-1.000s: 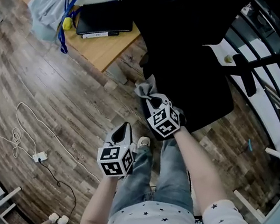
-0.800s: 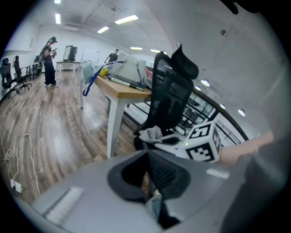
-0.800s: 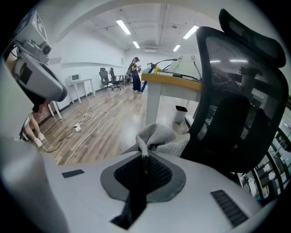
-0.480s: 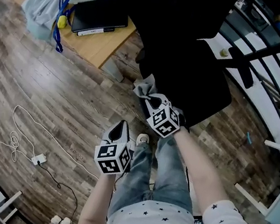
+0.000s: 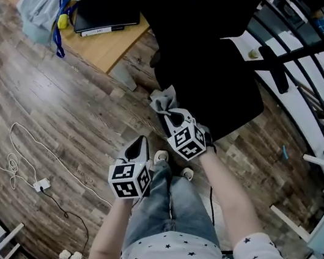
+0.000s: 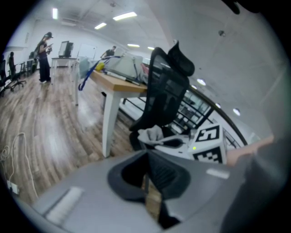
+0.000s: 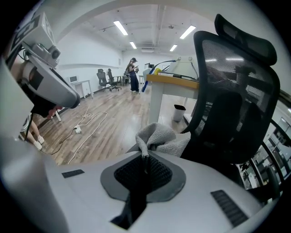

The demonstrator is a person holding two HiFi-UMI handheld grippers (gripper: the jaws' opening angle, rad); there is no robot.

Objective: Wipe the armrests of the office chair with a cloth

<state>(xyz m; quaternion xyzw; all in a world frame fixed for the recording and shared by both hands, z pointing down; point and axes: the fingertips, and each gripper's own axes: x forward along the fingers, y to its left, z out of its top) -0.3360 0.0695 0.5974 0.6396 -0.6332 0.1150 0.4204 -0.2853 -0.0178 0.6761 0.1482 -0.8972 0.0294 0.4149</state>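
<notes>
A black mesh office chair (image 5: 203, 71) stands ahead of me, its back and headrest filling the right gripper view (image 7: 232, 91). My right gripper (image 5: 173, 117) is shut on a grey cloth (image 5: 166, 100), which bunches out past the jaw tips (image 7: 157, 136) beside the chair's near-left side. The armrest under the cloth is hidden. My left gripper (image 5: 139, 148) hangs lower and nearer to me, shut with nothing in it. In the left gripper view the chair (image 6: 166, 98), the cloth (image 6: 152, 134) and the right gripper (image 6: 182, 143) show beyond its closed jaws.
A wooden desk (image 5: 105, 44) with a black laptop (image 5: 105, 13), a bag and a blue lanyard stands to the chair's left. A white cable and plug (image 5: 40, 184) lie on the wood floor. Black railing (image 5: 322, 67) runs at right. People stand far off (image 7: 134, 75).
The view has drifted slightly, the desk and chair sliding up-left in frame. Both grippers keep their positions relative to the chair; the cloth stays in the right gripper.
</notes>
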